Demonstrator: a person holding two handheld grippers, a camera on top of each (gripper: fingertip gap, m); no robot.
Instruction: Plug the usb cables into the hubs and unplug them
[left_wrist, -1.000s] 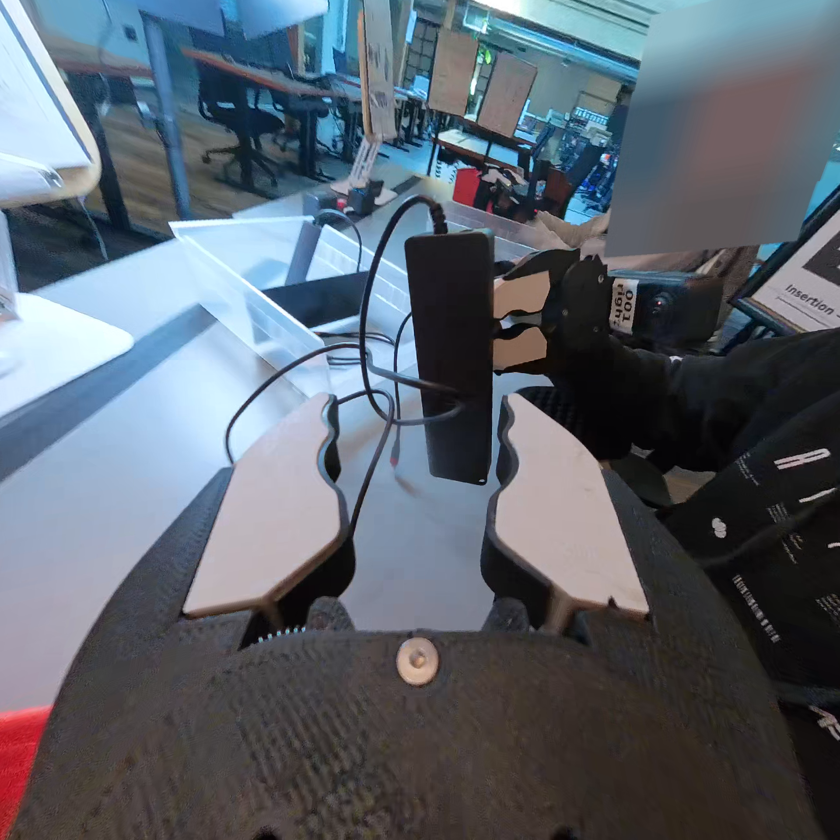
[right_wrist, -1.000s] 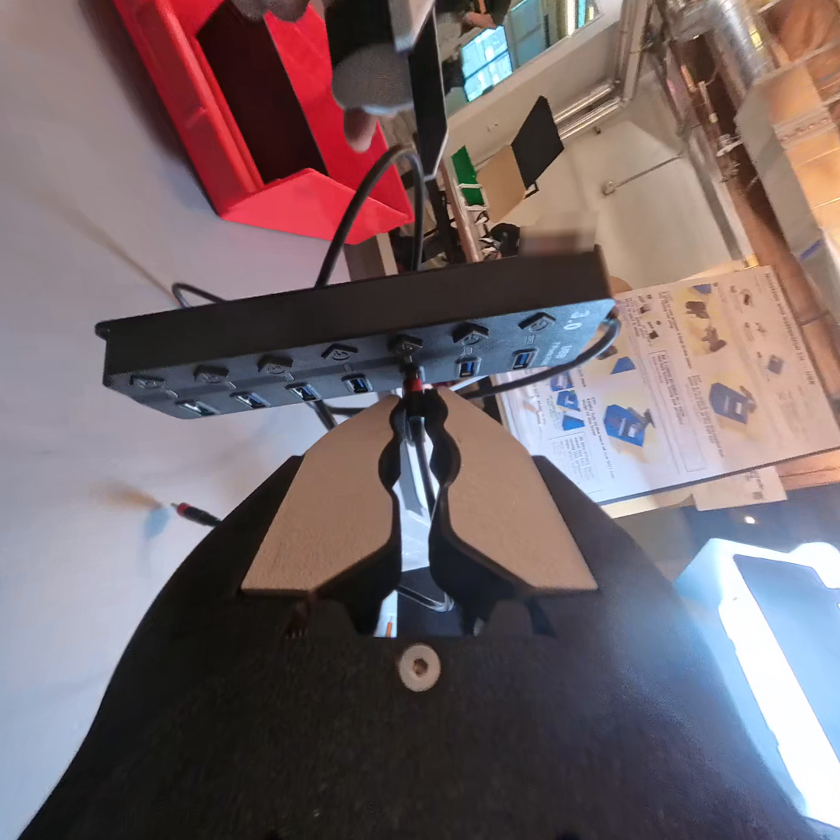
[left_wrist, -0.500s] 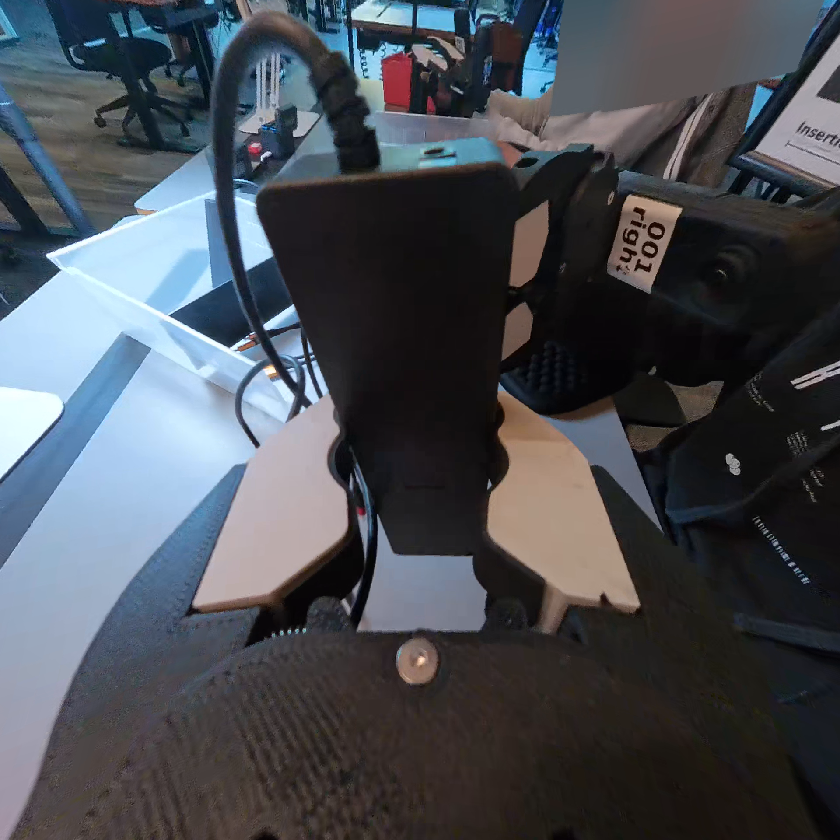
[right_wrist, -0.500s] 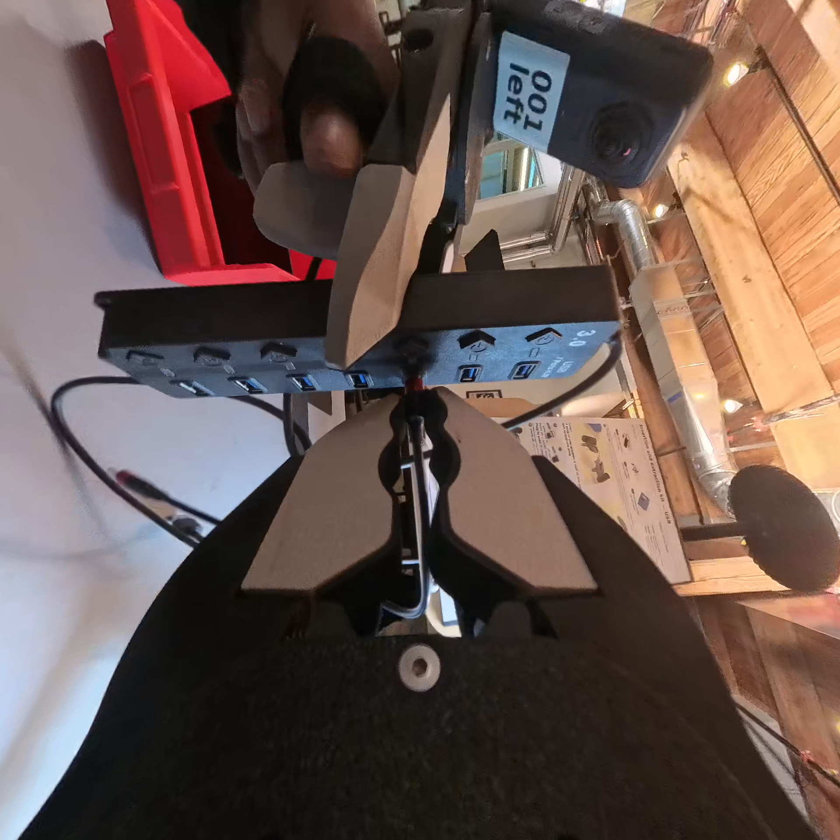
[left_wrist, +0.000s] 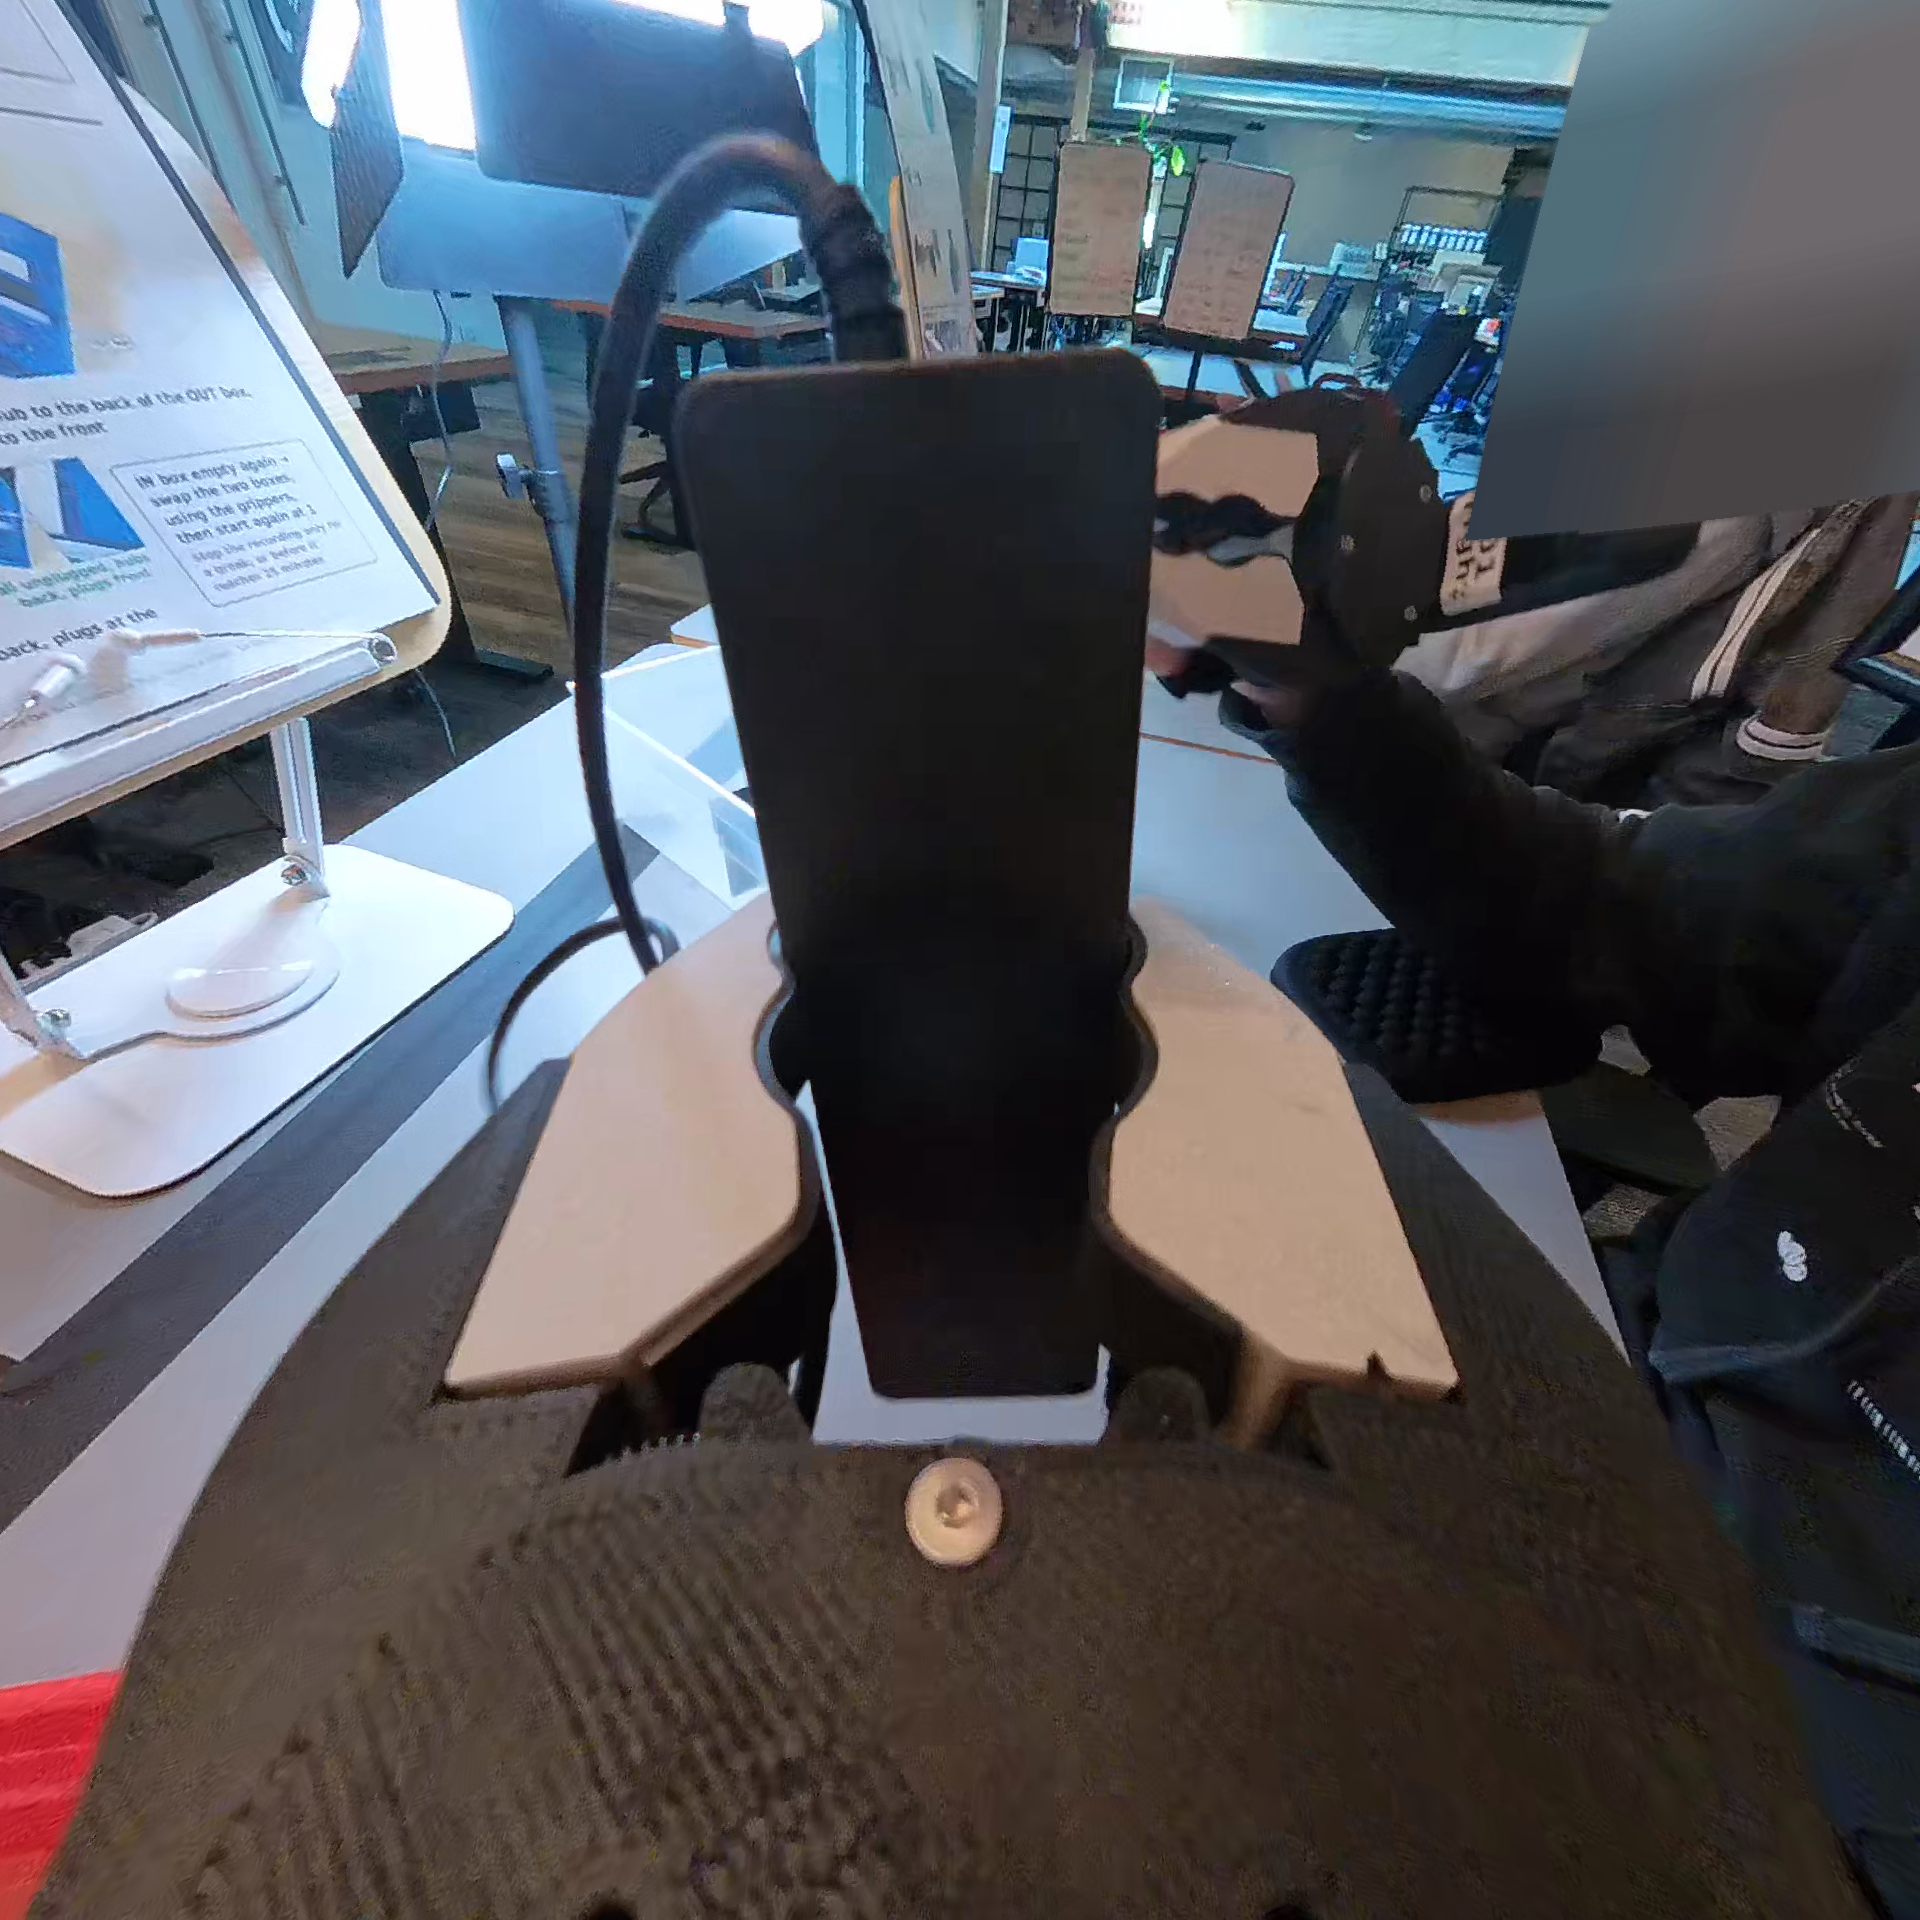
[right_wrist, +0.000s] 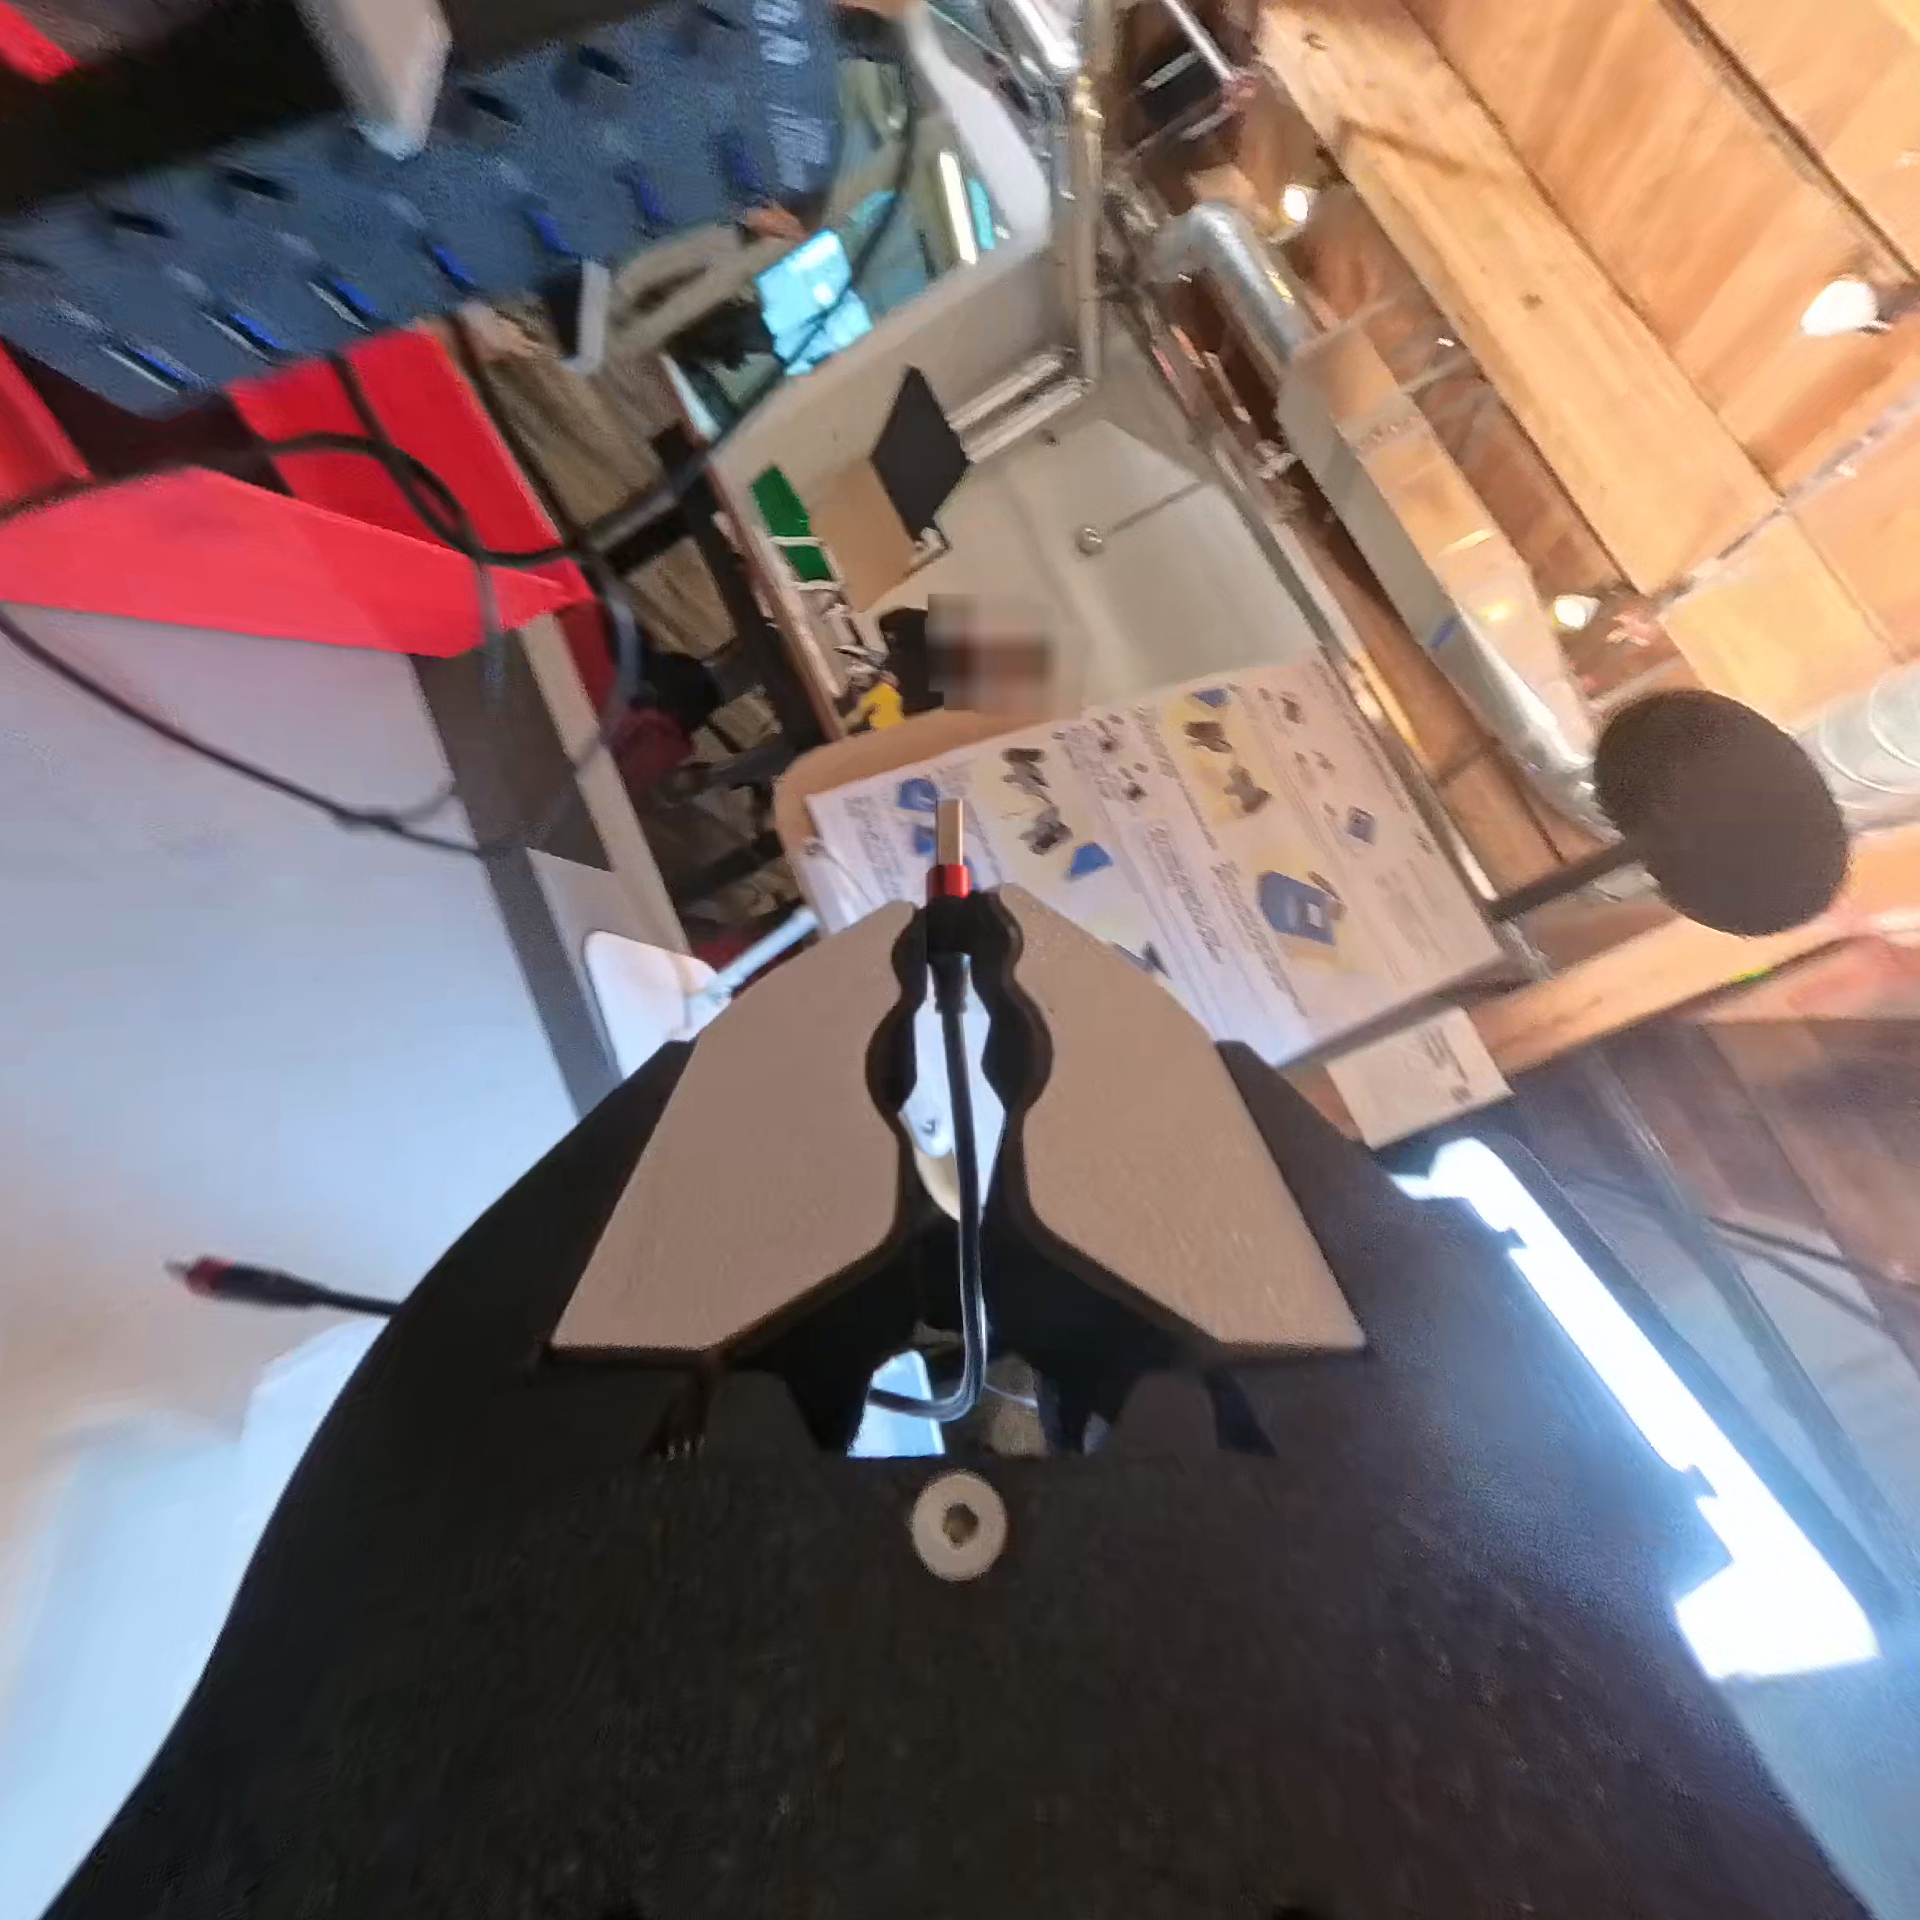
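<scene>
Right, my left gripper (left_wrist: 951, 1101) clamps the hub (left_wrist: 925, 727) upright above the table (left_wrist: 1247, 831); my right gripper (right_wrist: 951, 920) pinches the unplugged usb plug (right_wrist: 948, 862), clear of the hub. I'd keep both grips firm and lay the cable down gently.

The port face of the hub (left_wrist: 925, 831) is turned away in the left wrist view, so only its plain black back shows, and its lower end sits hidden between the left gripper (left_wrist: 951, 1049) pads. In the right wrist view the same hub is a motion-smeared dark slab at the top left corner, its ports too blurred to count. The usb cable (right_wrist: 961, 1195) drops out of sight behind the right gripper (right_wrist: 951, 914) body. A second plug (right_wrist: 213, 1270) lying on the table (right_wrist: 208, 935) is blurred, and its lead vanishes behind the gripper. The red bin (right_wrist: 260, 561) is cut by the left edge.
</scene>
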